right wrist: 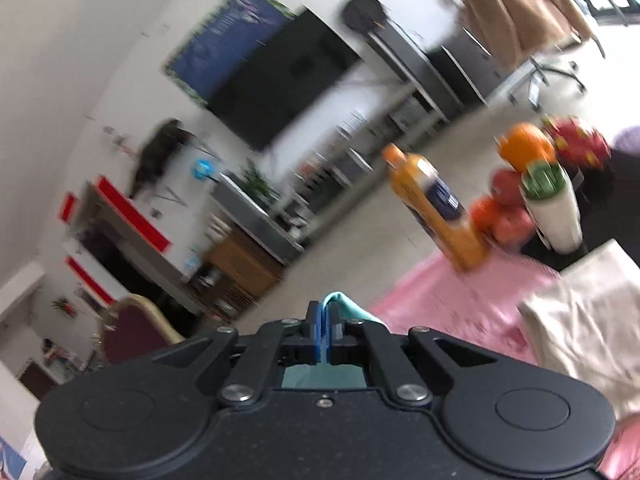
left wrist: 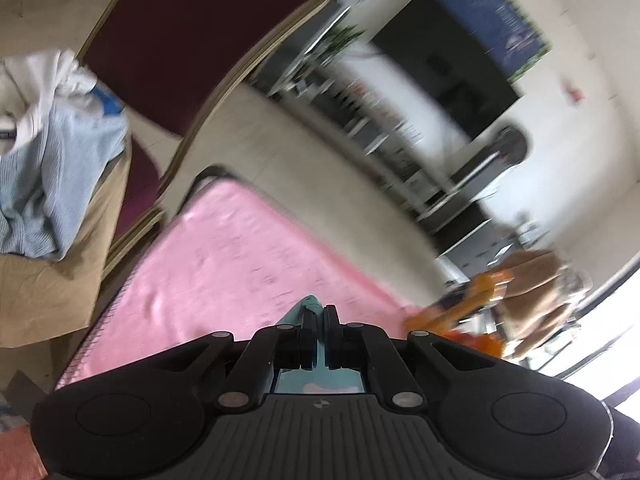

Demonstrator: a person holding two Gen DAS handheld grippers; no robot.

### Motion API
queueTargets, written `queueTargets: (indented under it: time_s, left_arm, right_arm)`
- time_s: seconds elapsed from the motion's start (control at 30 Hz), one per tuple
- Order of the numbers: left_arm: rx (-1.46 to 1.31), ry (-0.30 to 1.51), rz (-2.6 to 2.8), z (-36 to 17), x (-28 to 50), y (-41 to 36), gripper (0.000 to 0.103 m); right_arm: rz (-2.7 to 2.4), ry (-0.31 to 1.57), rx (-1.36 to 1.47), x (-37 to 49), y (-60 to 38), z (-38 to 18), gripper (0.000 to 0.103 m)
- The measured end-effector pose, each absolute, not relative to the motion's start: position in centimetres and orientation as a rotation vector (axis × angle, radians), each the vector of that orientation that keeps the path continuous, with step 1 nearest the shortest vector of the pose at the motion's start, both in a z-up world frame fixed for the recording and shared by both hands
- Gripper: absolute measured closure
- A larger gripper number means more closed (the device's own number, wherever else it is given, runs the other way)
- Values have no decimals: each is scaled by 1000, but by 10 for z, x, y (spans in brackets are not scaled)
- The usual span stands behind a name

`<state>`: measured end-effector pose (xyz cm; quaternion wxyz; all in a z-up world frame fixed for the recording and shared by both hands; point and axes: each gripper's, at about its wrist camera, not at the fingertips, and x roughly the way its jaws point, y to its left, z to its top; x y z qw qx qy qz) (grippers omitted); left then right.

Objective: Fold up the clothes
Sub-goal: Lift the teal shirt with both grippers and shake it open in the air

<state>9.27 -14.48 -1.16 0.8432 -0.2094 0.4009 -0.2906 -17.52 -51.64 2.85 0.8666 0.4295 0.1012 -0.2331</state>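
My left gripper (left wrist: 319, 312) is shut on a teal garment (left wrist: 310, 303); a fold of it sticks out between the fingers, and more shows below them. It is held above the pink table cover (left wrist: 224, 264). My right gripper (right wrist: 323, 312) is also shut on the teal garment (right wrist: 344, 302), whose edge pokes out to the right of the fingers. Both views are blurred and tilted. Most of the garment is hidden under the grippers.
A pile of light blue and white clothes (left wrist: 52, 152) lies in a cardboard box (left wrist: 44, 280) at left, beside a maroon chair (left wrist: 192, 40). An orange bottle (right wrist: 436, 208), a white bottle (right wrist: 554, 208), fruit (right wrist: 528, 146) and a folded beige cloth (right wrist: 588, 312) stand on the pink cover (right wrist: 448, 304).
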Motion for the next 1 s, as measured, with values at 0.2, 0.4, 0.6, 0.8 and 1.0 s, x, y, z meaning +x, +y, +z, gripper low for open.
queueTargets:
  time_s: [0.2,0.4,0.6,0.8,1.0]
  left_arm:
    - [-287,885,-470,-19,164,-206,101]
    - [-307,409,-538,143,167,-228,101]
    - [-277,230,-592,173,118,-204,101]
    - [-225,473,-584,57,95,-188,101]
    - [-258,783,-460,-86,79,-164,101]
  right_arm:
    - [-575,329,885,-82,-546,-1,101]
    - [-460,13,612,-37,-547,128,101]
    - [-381,-145,457,-91,-519,162,101]
    - [-402,25,602,-137,-506,50,101]
    - [-500,361,820,-162,-497,-104,101]
